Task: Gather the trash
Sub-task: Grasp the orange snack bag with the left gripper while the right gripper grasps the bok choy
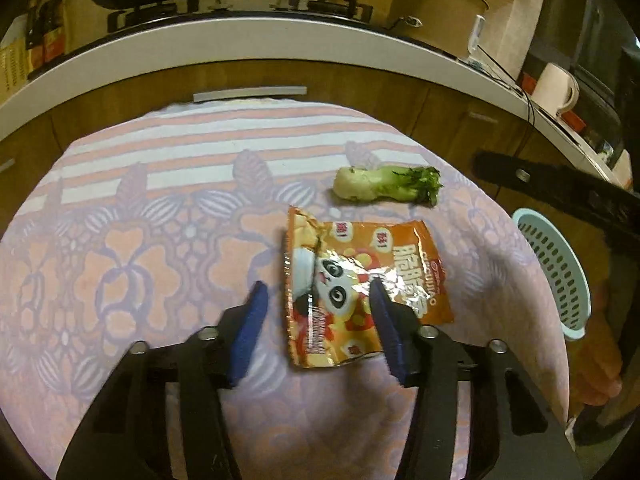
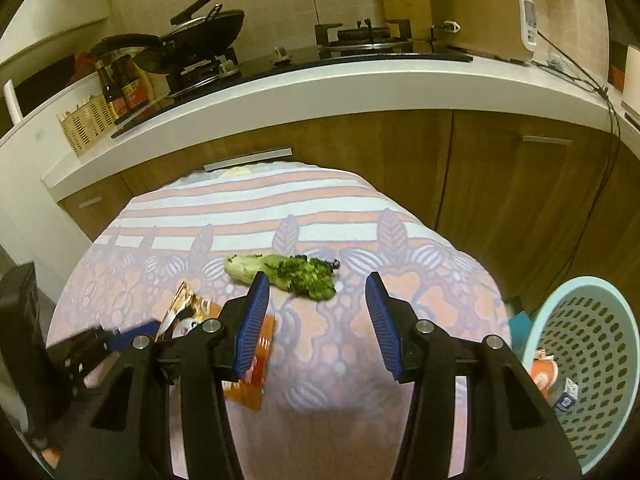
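An orange snack wrapper [image 1: 352,276] with a panda print lies flat on the patterned tablecloth [image 1: 160,240]. My left gripper [image 1: 318,292] is open just above it, its fingers straddling the wrapper's left half. A green vegetable stub [image 1: 386,184] lies beyond the wrapper. In the right wrist view my right gripper [image 2: 318,284] is open and empty, above the cloth just in front of the vegetable stub [image 2: 284,274]. The wrapper [image 2: 248,380] shows partly behind its left finger. A light blue perforated basket [image 2: 588,364] stands at the right, holding some trash.
The basket also shows in the left wrist view [image 1: 560,276], right of the table. Behind the table run wooden cabinets [image 2: 500,200] and a white counter [image 2: 320,84] with a stove, pans, a pot [image 2: 480,4] and sauce bottles [image 2: 120,84].
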### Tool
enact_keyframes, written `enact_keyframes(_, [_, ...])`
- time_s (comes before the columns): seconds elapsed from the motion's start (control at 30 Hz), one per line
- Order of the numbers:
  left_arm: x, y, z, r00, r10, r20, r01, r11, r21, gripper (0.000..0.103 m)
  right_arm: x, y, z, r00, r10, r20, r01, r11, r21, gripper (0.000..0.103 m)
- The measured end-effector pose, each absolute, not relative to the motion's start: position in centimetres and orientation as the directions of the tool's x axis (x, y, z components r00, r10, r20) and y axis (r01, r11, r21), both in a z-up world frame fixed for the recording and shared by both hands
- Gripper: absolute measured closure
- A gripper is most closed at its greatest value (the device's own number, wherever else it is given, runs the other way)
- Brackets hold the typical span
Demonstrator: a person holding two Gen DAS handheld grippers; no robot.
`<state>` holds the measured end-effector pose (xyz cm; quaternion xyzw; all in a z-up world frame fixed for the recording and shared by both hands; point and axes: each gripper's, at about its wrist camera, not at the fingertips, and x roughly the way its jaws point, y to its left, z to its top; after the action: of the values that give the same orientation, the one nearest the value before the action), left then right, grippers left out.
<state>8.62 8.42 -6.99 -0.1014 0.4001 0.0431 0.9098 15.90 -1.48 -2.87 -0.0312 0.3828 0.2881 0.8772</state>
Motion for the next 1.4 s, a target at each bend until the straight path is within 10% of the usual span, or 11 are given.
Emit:
enact_keyframes(0.17, [8.8,7.3,-7.2,0.673,0.024,-0.740,-0.130,0.988,-0.086,0.093,16.5,0.3,-4.0,0.524,0.474,-0.708,-0.534,0.830,0.161,0.047])
enact_keyframes(0.47, [7.7,9.3,-6.9,0.666,-0.019,-0.745,-0.129,0.982,-0.141,0.099,17.3,2.3,-4.8,0.520,0.455,-0.723,-0.499,0.849,0.176,0.011])
enact_keyframes(1.03, [6.5,11.8,-7.0,0.698,0.025,-0.715,-0.170,0.977,-0.132,0.099,17.9,6.6,-7.7,0.528,0.320,-0.787,-0.436,0.897,0.072,0.008])
enact_keyframes(1.4, [5.9,11.9,-6.6,0.718,0.012,-0.696,-0.165,0.974,-0.154,0.099,16.5,6.4,-7.0,0.555,0.327,-0.765,-0.462,0.886,0.045,0.031])
